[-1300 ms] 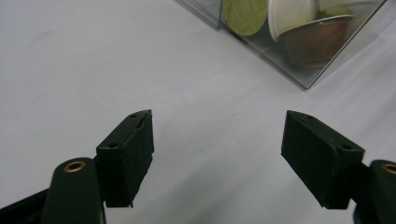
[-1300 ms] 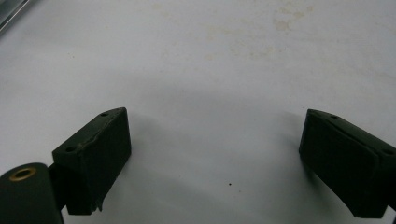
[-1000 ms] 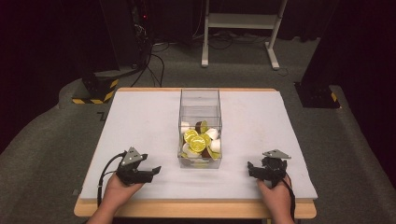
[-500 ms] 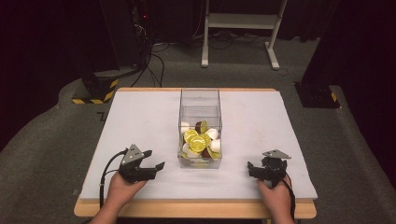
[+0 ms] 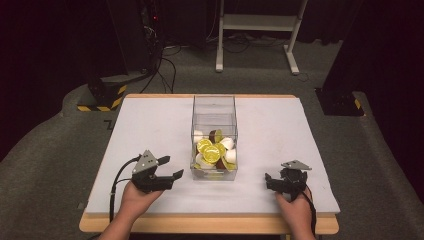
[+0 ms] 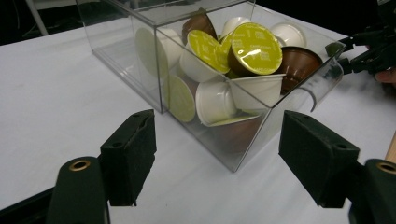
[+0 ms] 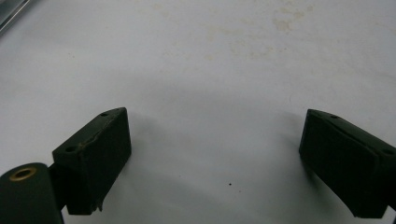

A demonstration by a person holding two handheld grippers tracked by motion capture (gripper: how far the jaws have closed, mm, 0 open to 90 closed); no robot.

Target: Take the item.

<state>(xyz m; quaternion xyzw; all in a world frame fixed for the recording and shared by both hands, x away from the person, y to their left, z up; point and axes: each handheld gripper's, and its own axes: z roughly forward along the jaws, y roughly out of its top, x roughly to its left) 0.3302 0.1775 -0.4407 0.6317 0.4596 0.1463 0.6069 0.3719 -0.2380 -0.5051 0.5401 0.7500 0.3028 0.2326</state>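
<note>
My L jaws stand spread w/ nothing between them; they've just been closing a bit from wider. The left gripper (image 5: 172, 176) points at the clear box (image 6: 261, 135), whose near corner sits just beyond the pads, not touching. R jaws are spread too, over bare white mat, holding nothing; right gripper (image 5: 270, 179) sits well apart from the box on its other side.

The box stands mid-table (image 5: 150, 125), its near end piled w/ coffee capsules (image 6: 254, 49): green-foil lids, white cups, a few brown ones.

Risk, imo: the clear walls are slick and hard to judge, so a pinch on the corner could skid the box or tip it, spilling capsules. Reaching in, I could knock the pile.

Print on the green lids is too small to read.
</note>
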